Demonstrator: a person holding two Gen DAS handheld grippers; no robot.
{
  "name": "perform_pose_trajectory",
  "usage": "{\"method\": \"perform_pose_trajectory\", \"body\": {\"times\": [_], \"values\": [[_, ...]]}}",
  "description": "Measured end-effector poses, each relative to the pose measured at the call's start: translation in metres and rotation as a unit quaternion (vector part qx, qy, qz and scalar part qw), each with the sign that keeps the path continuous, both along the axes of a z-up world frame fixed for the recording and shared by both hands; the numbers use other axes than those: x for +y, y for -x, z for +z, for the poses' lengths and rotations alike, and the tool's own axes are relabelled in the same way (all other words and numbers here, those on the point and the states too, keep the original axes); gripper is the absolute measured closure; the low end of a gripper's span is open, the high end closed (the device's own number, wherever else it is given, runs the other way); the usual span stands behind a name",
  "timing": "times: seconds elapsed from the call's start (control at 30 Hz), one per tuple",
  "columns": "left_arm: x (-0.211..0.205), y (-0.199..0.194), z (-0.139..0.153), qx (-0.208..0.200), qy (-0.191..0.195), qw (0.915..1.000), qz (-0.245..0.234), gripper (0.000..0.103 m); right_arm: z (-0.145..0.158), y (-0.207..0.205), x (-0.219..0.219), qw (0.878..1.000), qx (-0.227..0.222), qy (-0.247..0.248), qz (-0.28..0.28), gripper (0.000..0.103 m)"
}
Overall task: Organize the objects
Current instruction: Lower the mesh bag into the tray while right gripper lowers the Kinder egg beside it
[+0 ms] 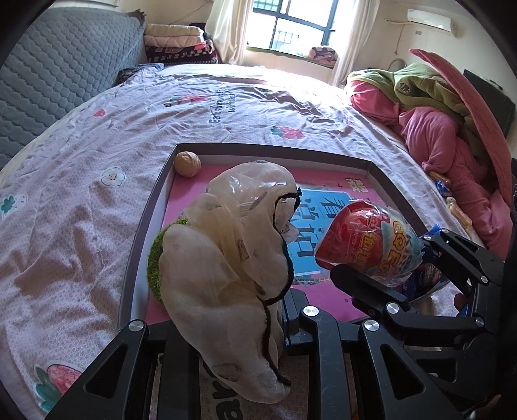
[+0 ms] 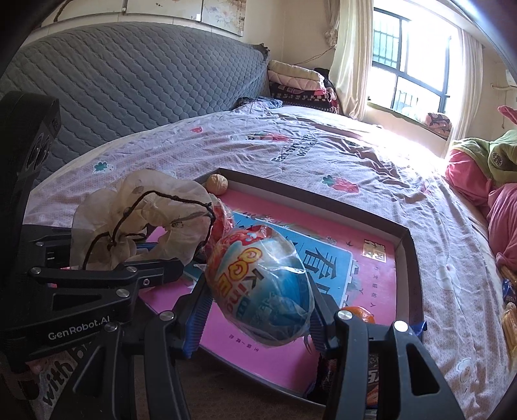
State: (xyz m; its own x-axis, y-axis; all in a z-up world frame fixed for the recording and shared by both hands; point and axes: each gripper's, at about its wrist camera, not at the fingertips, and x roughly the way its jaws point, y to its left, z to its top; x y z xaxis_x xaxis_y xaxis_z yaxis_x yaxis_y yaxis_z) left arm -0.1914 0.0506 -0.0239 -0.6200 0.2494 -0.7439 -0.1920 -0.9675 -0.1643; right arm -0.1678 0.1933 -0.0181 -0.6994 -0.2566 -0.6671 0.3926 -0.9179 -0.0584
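Bedroom. The bed (image 1: pixel 135 135) is covered by a pale printed sheet with strawberry and flower motifs. A grey quilted headboard (image 2: pixel 129 74) stands behind it. Folded blankets (image 2: pixel 297 84) are stacked in the corner. A barred window (image 1: pixel 300 22) with cream curtains (image 2: pixel 350 55) admits strong daylight. An air conditioner (image 1: pixel 429 17) is wall-mounted. Pink and green bedding (image 1: pixel 429 106) is heaped at one side.
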Motion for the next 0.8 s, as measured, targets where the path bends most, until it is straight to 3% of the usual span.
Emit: {"method": "perform_pose_trajectory", "body": {"times": [0.43, 0.8], "values": [[-0.002, 0.007, -0.006, -0.011, -0.003, 0.9999, 0.003, 0.076, -0.008, 0.004, -0.005, 1.0, -0.019, -0.009, 0.006, 0.049], [-0.004, 0.011, -0.01, -0.018, 0.009, 0.9998, 0.003, 0.075, -0.013, 0.006, -0.012, 0.998, -0.025, -0.053, 0.007, 0.049]]}}
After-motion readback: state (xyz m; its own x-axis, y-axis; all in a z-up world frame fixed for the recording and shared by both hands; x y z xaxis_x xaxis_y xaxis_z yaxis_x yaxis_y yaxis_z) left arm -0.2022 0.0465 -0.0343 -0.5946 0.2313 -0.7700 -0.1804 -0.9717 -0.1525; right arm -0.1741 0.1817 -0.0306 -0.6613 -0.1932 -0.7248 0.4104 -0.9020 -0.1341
